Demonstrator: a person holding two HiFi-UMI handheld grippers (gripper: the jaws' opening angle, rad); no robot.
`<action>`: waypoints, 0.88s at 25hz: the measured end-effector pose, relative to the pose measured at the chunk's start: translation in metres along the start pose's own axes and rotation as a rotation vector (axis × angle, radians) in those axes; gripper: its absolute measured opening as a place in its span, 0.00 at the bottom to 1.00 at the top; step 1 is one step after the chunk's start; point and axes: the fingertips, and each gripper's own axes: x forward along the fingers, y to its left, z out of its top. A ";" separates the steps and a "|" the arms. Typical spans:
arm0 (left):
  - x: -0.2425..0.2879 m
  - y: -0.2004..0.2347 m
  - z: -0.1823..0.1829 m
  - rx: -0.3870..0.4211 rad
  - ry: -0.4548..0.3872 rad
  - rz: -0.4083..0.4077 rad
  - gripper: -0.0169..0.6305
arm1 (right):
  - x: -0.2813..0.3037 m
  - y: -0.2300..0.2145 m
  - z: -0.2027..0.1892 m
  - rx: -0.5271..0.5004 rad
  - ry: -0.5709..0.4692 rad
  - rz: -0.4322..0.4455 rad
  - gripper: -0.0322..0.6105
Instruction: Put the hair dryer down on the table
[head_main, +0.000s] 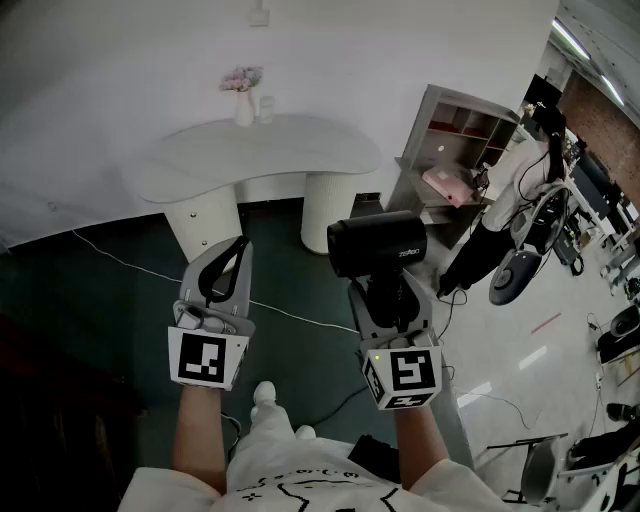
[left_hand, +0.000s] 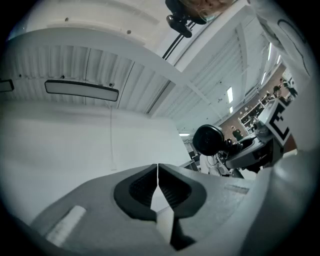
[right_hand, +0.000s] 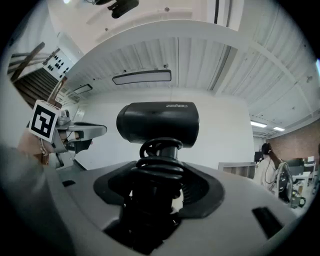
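Head view: the right gripper (head_main: 388, 292) held the black hair dryer (head_main: 378, 243) upright in the air, near the person, with the white table (head_main: 300, 150) farther off. Left gripper view: the left gripper (left_hand: 158, 175) had its jaws pressed together, empty. Right gripper view: jaws clamped the dryer's cord-wrapped handle.

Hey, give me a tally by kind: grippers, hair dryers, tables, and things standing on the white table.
Grippers: 2, left gripper and right gripper
Hair dryer: 1
Table: 1
Things on the table: 2, vase of flowers and small pale container
Total: 6
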 end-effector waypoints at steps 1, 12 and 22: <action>0.000 0.000 0.000 0.001 -0.001 0.000 0.06 | -0.001 0.000 0.000 -0.001 0.000 -0.001 0.46; 0.009 -0.008 -0.009 -0.005 -0.009 -0.026 0.06 | 0.002 -0.003 -0.013 0.010 0.016 -0.017 0.46; 0.069 0.021 -0.033 -0.007 -0.001 -0.053 0.06 | 0.065 -0.025 -0.025 0.031 0.052 -0.047 0.46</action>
